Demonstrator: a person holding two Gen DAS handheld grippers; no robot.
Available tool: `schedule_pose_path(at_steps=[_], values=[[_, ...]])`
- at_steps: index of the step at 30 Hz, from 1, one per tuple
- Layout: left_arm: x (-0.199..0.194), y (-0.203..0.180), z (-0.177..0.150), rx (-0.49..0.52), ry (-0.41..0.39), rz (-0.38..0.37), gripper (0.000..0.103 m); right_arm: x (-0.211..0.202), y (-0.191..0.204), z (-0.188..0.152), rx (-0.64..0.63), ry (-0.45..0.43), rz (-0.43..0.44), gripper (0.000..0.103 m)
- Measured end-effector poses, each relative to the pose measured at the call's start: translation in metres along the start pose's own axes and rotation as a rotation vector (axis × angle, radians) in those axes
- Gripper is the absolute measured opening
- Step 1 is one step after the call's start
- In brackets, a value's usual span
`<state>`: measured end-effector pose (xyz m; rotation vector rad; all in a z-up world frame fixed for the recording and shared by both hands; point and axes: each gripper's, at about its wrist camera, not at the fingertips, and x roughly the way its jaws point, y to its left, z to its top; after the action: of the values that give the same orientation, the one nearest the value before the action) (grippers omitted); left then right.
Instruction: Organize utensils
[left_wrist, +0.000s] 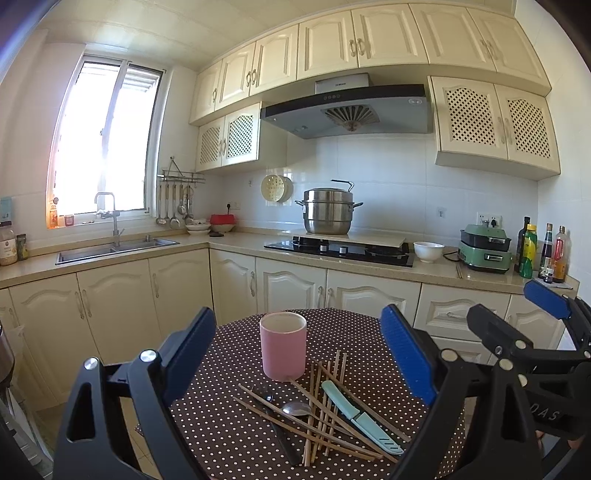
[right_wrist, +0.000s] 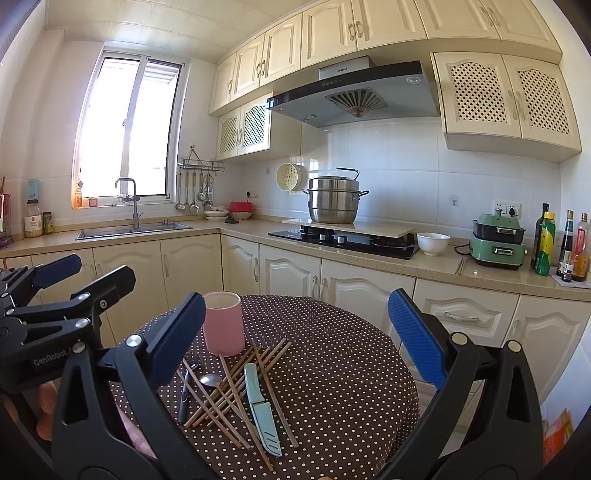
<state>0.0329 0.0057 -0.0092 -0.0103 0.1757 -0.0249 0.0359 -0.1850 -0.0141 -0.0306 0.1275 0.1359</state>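
Note:
A pink cup (left_wrist: 283, 345) stands upright and looks empty on a round table with a brown polka-dot cloth (left_wrist: 236, 439). In front of it lies a loose pile of wooden chopsticks (left_wrist: 321, 410), a metal spoon (left_wrist: 295, 408), a dark-handled utensil (left_wrist: 280, 435) and a teal sheathed knife (left_wrist: 360, 419). My left gripper (left_wrist: 299, 354) is open and empty, held above the pile. My right gripper (right_wrist: 295, 336) is open and empty over the same table; cup (right_wrist: 223, 323), chopsticks (right_wrist: 236, 387), spoon (right_wrist: 210, 379) and knife (right_wrist: 260, 408) lie below it. The right gripper also shows in the left wrist view (left_wrist: 517, 314).
Behind the table runs an L-shaped counter with cream cabinets, a sink (left_wrist: 118, 249), a gas hob (left_wrist: 340, 251) with a steel steamer pot (left_wrist: 328, 210), a white bowl (left_wrist: 428, 251), a green appliance (left_wrist: 485, 247) and bottles (left_wrist: 543, 251).

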Motion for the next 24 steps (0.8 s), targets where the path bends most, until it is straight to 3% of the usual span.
schedule_pose_path(at_steps=[24], values=[[0.023,0.002,-0.001,0.011,0.031,0.005,0.089,0.021,-0.003,-0.006,0.011,0.031,0.002,0.097]])
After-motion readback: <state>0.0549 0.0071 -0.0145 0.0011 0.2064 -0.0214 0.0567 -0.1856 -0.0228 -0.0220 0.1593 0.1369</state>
